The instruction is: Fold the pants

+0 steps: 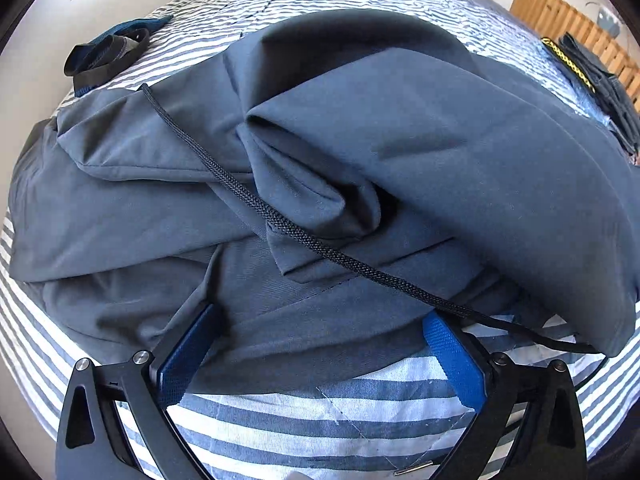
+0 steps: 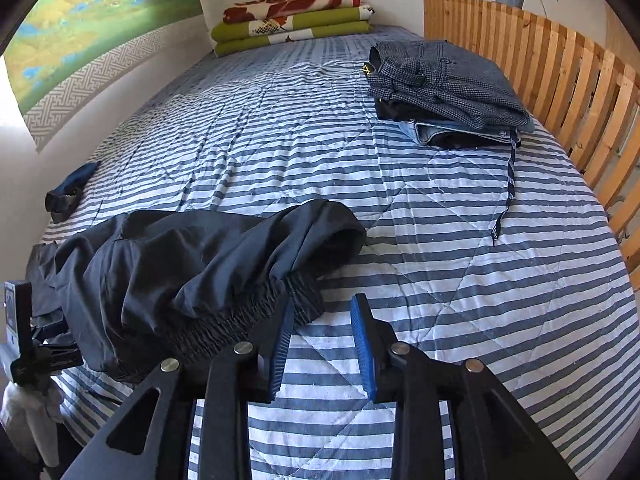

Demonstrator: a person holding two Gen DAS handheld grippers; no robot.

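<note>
- The pants (image 1: 340,140) lie crumpled in a loose heap at the near edge of the bed (image 2: 400,240), on its left side in the right wrist view, with the gathered elastic waistband (image 2: 224,320) towards the camera
- The cloth looks thin, soft and light: it should drape and slide rather than hold a crease, so I judge each fold will need smoothing flat
- A black braided drawstring (image 1: 280,220) trails loose across the fabric and could snag or drag out of place
- The best hold is probably the waistband, thicker and less slippery than the legs, one corner per side
- The left hand-held gripper (image 1: 320,360) stands wide open over the hem edge, fabric between its fingers but not pinched
- The right hand-held gripper (image 2: 322,344) is partly open and holds nothing, its left finger just beside the waistband
- The striped quilt is soft and quilted, so it gives under pressure
- Folded clothes (image 2: 448,88) sit well apart near the slatted wooden rail (image 2: 560,80); folded blankets (image 2: 292,20) lie at the far end
</note>
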